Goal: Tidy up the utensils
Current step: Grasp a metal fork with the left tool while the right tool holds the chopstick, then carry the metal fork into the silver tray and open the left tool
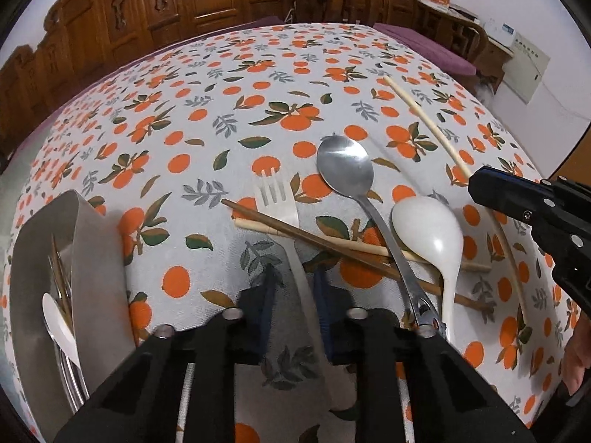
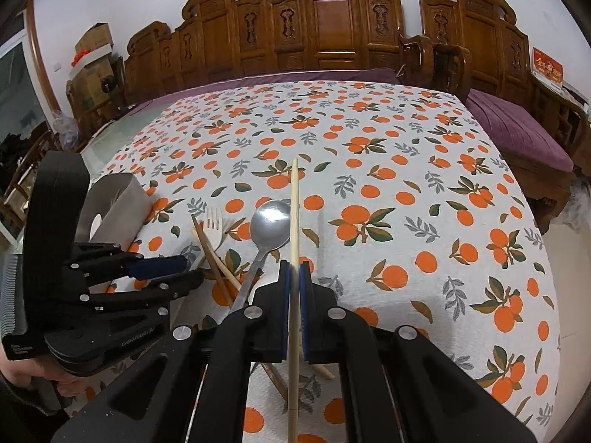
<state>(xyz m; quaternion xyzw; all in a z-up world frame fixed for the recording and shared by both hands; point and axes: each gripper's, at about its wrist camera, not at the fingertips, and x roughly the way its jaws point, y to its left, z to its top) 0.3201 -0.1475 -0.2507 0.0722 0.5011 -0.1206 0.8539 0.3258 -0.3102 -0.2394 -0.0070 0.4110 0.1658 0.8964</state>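
The right tongs [image 2: 293, 269] are closed on a pale bamboo chopstick [image 2: 294, 199], which runs straight out ahead between the blue pads [image 2: 304, 288] and back under the tongs' body; its far end hangs above the table [image 2: 406, 170], which is covered in an orange-fruit cloth.

The left tongs [image 1: 293, 280] stand partly open, one pad on each side of the handle of a white plastic fork [image 1: 275, 199]. Whether the pads touch the handle cannot be told. The fork lies flat with its tines pointing away from the left tongs.

Just right of the fork, a metal spoon [image 1: 345, 170] lies bowl-up, its handle running back toward the left tongs' right finger. Beside it on the right lies a white plastic spoon [image 1: 430, 232], its bowl also away from the tongs. A dark brown chopstick [image 1: 295, 232] and a second pale chopstick [image 1: 354, 245] cross under the fork and both spoons just ahead of the left tongs.

To the left of the left tongs stands a steel utensil holder [image 1: 96, 258], with a white spoon and some metal handles already inside. In the right wrist view the same holder sits behind the left tongs, far to the left of the right tongs.
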